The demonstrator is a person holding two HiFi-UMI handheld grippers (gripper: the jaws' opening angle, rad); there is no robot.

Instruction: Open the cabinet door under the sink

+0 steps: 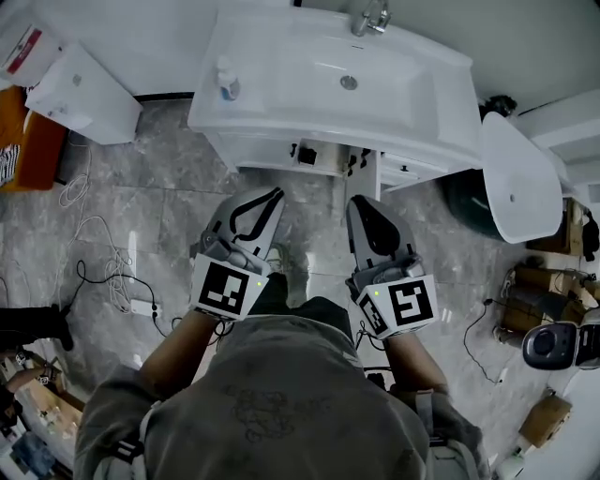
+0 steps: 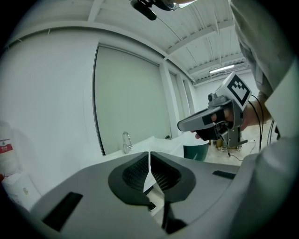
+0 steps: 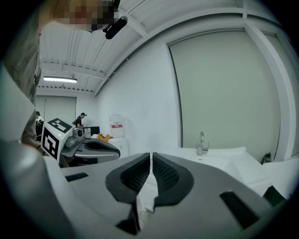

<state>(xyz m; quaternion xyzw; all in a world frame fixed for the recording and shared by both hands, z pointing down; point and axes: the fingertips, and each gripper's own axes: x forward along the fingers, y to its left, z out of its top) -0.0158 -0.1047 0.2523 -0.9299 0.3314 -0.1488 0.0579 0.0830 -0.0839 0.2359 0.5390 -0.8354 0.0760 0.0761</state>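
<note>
The white sink basin (image 1: 347,70) with its faucet (image 1: 372,17) stands ahead of me. Below its front edge shows the cabinet front (image 1: 272,155) with dark handles (image 1: 306,155). A narrow white panel edge (image 1: 372,178) juts out from the cabinet toward me. My left gripper (image 1: 272,197) and right gripper (image 1: 359,204) hover side by side over the floor, just short of the cabinet. Both are shut with nothing between the jaws. The left gripper view has the shut left gripper (image 2: 149,158) aimed at the sink, with the right gripper (image 2: 187,125) beside it. The right gripper view has the shut right gripper (image 3: 152,156).
A soap bottle (image 1: 227,82) stands on the basin's left corner. A white box (image 1: 84,94) sits to the left, and cables with a power strip (image 1: 141,306) lie on the marble floor. At the right are a dark green bin (image 1: 469,202) and a white oval fixture (image 1: 516,178).
</note>
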